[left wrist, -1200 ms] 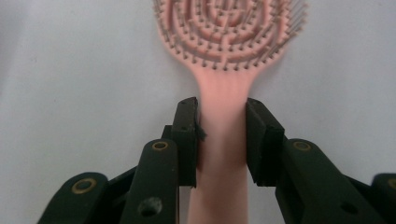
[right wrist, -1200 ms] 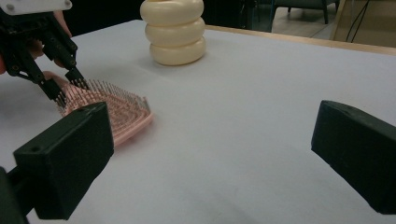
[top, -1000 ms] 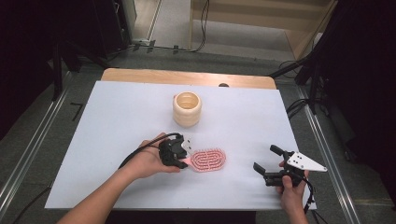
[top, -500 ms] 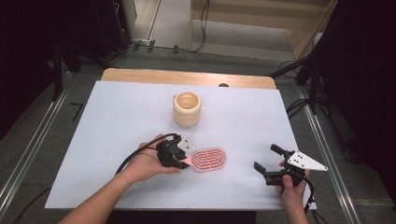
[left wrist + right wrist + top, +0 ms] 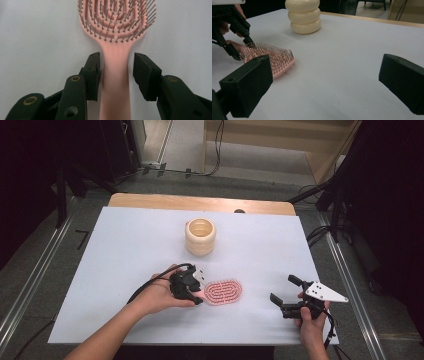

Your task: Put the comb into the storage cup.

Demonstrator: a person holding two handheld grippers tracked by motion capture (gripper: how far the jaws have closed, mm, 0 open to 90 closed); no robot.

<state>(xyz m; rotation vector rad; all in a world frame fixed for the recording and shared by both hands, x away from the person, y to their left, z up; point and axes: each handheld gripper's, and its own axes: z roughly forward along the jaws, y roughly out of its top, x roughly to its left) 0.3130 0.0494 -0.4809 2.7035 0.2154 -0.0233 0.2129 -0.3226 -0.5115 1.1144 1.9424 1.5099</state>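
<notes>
Pink plastic hairbrush (image 5: 224,292) with an oval, bristle-up head is lying flat near the front middle of the white-covered desk (image 5: 125,245). The left gripper view is showing what the high view cannot: the brush handle (image 5: 115,82) is sitting between the black fingers (image 5: 93,75) with a sliver of desk visible on each side, so the pads are not pressing it. The left gripper (image 5: 192,294) has just been opening, narrowly, with the handle between its fingers. The right gripper (image 5: 284,292) is resting near the front right edge with its fingers (image 5: 247,87) spread wide on nothing. The right gripper view is showing the cream, ringed, stacked-looking cup (image 5: 304,15) standing well behind the brush. Bare desk is lying open between brush and right gripper. Against the earlier high view, brush, cup and both hands are sitting where they were.
</notes>
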